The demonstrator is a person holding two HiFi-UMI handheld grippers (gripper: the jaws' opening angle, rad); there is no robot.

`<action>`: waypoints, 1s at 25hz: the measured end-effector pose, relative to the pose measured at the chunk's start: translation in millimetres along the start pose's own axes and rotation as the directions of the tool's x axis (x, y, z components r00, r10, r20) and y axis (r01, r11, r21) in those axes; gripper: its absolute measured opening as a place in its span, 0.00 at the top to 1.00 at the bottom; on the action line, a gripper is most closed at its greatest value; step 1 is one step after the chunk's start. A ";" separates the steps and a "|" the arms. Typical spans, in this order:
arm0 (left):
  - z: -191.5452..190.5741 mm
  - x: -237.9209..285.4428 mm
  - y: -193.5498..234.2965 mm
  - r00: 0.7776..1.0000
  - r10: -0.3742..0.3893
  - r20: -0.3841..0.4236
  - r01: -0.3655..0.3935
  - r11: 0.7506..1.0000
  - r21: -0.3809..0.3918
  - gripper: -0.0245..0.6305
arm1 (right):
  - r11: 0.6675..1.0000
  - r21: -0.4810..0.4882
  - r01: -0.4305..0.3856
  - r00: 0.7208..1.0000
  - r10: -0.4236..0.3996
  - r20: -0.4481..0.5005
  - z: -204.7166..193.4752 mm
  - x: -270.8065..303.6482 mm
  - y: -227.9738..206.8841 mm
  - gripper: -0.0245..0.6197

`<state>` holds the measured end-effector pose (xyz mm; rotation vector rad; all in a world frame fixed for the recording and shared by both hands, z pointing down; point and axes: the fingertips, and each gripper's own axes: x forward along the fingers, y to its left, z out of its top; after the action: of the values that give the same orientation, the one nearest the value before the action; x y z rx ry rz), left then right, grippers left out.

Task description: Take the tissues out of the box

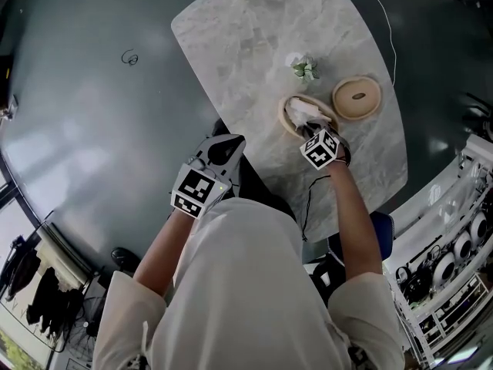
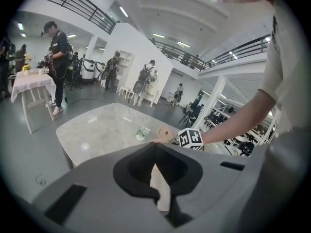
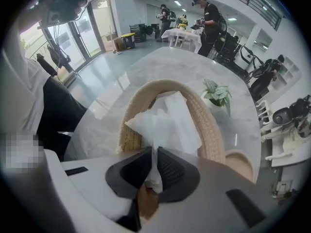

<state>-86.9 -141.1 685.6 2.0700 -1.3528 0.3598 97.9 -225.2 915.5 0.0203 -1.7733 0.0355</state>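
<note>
My right hand-held gripper [image 3: 155,152] pointed steeply down, its jaws clenched on a white tissue [image 3: 165,123] that was pinched between the pads. The rest of the tissue fanned out crumpled above the woven round box [image 3: 209,125]. In the head view the tissue [image 1: 303,114] still sat in the box [image 1: 283,114], right under the right hand-held gripper [image 1: 312,133].

My left hand-held gripper [image 2: 155,147] had its jaws drawn together, tips meeting. A pale strip showed between the pads behind the tips, and I could not tell what it was. It hung near the worktop's edge [image 1: 229,146], well apart from the box.

Just beside the box lay a round tan lid [image 1: 357,97] with an oval slot. A small plant [image 1: 305,68] stood near it on the marble worktop [image 1: 246,52].
</note>
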 end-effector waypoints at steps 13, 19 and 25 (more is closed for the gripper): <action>30.8 -17.1 -21.4 0.999 -0.028 0.036 0.024 0.994 0.103 0.95 | 0.995 0.099 0.032 0.996 -0.039 0.077 1.0 -55.5 -5.0 0.88; 48.8 -22.8 -25.1 0.997 -0.049 0.055 0.039 0.986 0.161 0.95 | 0.985 0.149 0.088 0.986 -0.107 0.126 3.2 -89.7 -12.8 0.88; 71.6 -28.4 -31.2 0.993 -0.088 0.077 0.070 0.974 0.216 0.95 | 0.965 0.217 0.146 0.965 -0.188 0.185 12.0 -138.6 -18.0 0.88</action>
<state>-79.2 -157.8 604.4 2.3333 -1.3255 0.4009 114.7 -244.5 777.5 0.3323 -1.9616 0.0931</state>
